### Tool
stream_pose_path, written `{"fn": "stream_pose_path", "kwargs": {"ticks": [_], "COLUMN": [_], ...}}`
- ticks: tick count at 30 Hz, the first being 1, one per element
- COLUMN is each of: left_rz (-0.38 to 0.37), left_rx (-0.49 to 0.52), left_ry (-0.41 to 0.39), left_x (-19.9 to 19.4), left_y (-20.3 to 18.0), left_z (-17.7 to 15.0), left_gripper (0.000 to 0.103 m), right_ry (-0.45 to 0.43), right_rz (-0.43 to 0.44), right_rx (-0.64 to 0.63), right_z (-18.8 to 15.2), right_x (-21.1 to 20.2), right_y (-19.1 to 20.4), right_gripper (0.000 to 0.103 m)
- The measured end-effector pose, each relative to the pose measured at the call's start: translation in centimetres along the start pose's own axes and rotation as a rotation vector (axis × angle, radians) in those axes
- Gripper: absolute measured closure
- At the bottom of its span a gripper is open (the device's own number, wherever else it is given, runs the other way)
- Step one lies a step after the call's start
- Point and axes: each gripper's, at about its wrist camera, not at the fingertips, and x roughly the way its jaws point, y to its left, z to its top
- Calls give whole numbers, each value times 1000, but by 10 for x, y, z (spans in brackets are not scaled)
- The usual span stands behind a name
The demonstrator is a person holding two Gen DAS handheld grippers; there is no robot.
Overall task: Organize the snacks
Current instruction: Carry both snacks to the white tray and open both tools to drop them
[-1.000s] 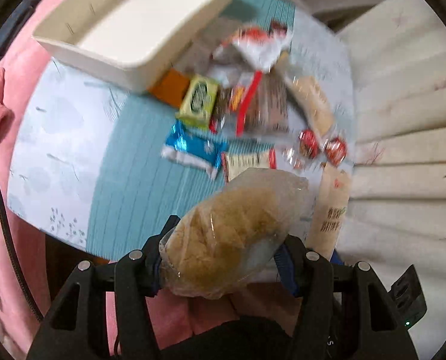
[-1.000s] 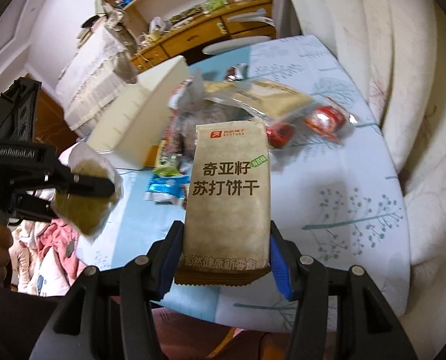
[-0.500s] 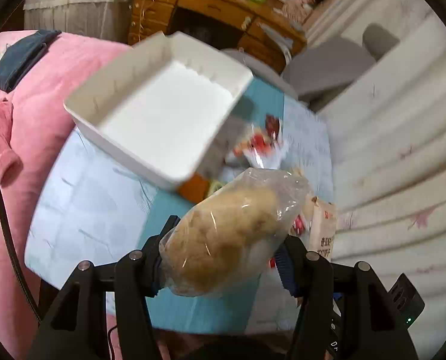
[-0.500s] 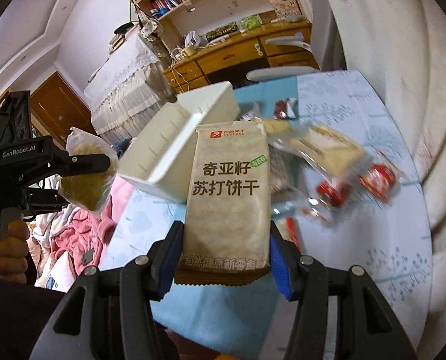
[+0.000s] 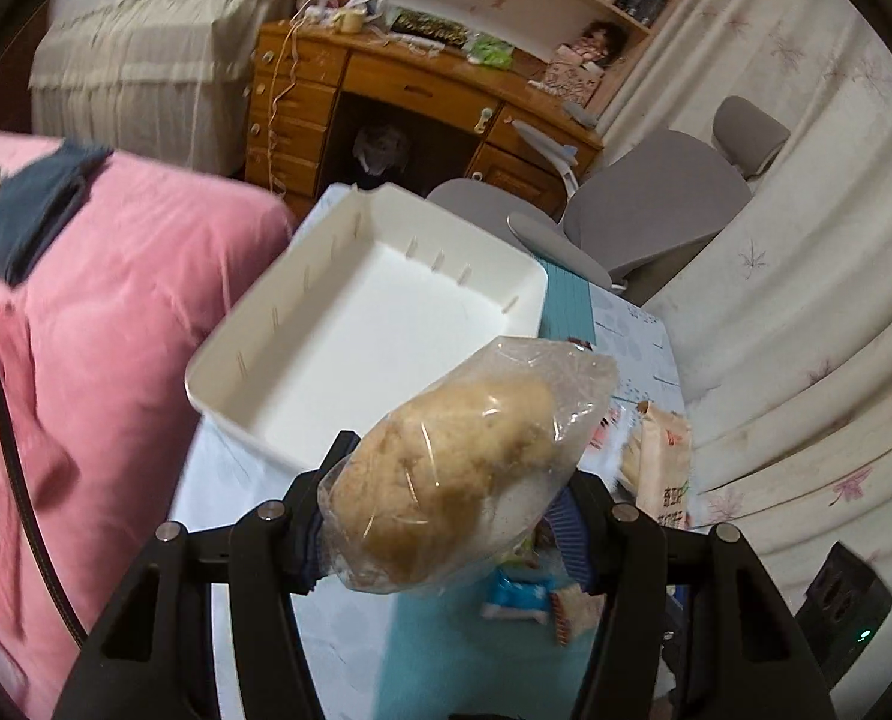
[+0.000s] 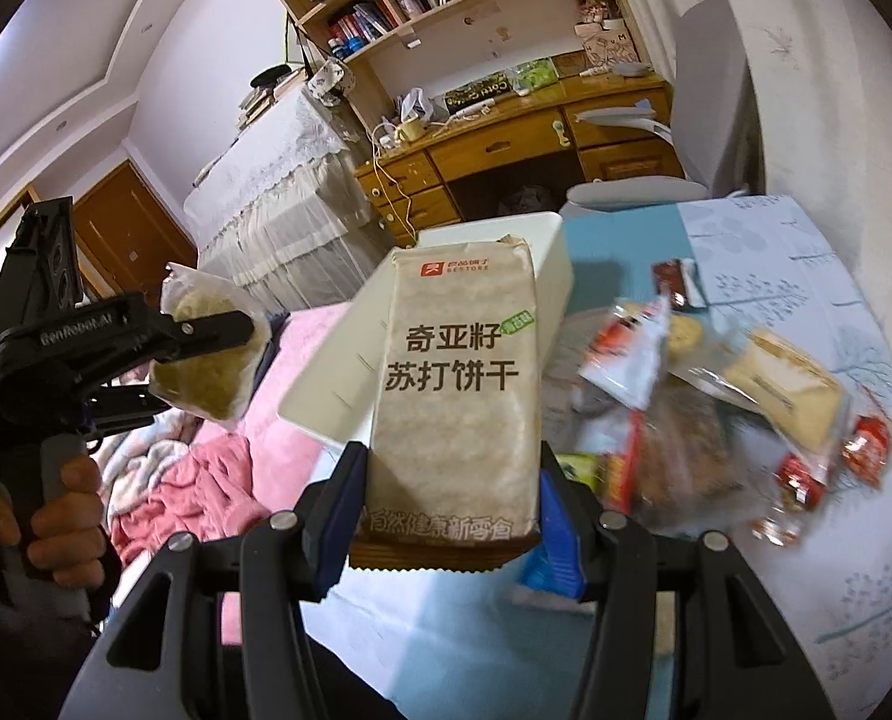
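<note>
My left claw (image 5: 446,516): raised, clamped on bagged bun (image 5: 463,480), long axis toward 2 o'clock, before white bin (image 5: 302,330).
My right claw (image 6: 446,498): raised, clamped on cracker pack (image 6: 457,396), upright, toward 12 o'clock.

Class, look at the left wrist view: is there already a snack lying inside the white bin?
No. The white bin shows only its bare white floor, while the bagged pastry is held in the left gripper.
</note>
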Motion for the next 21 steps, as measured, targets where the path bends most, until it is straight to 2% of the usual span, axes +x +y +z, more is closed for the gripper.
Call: {"fn": "stream_pose_path", "kwargs": {"ticks": [7, 13, 14, 15, 16, 17, 19, 20, 21], "left_rz": [14, 27, 34, 38, 37, 32, 27, 22, 23], "left_rx": [88, 121, 126, 127, 124, 115, 102, 100, 102], "left_ry": [-15, 5, 18, 36, 54, 76, 95, 100, 102], "left_x": [16, 34, 39, 44, 48, 54, 60, 63, 64], "left_y": [18, 37, 40, 43, 46, 51, 57, 59, 60], "left_z": [34, 59, 62, 64, 64, 65, 65, 65, 64], "left_gripper": [45, 44, 42, 35, 23, 18, 16, 16, 16], "right_ry": [-37, -54, -54, -47, -28, -12, 24, 35, 40], "right_rz": [-4, -16, -20, -29, -43, -53, -50, -61, -81], "right_rx": [16, 16, 18, 20, 25, 38, 77, 93, 103], "right_z": [21, 39, 41, 41, 42, 41, 41, 40, 39], "right_x": [39, 72, 77, 83, 90, 96, 108, 111, 113], "right_y": [31, 57, 60, 63, 64, 64, 61, 59, 58], "right_gripper": [49, 49, 49, 49, 48, 48, 45, 37, 33]}}
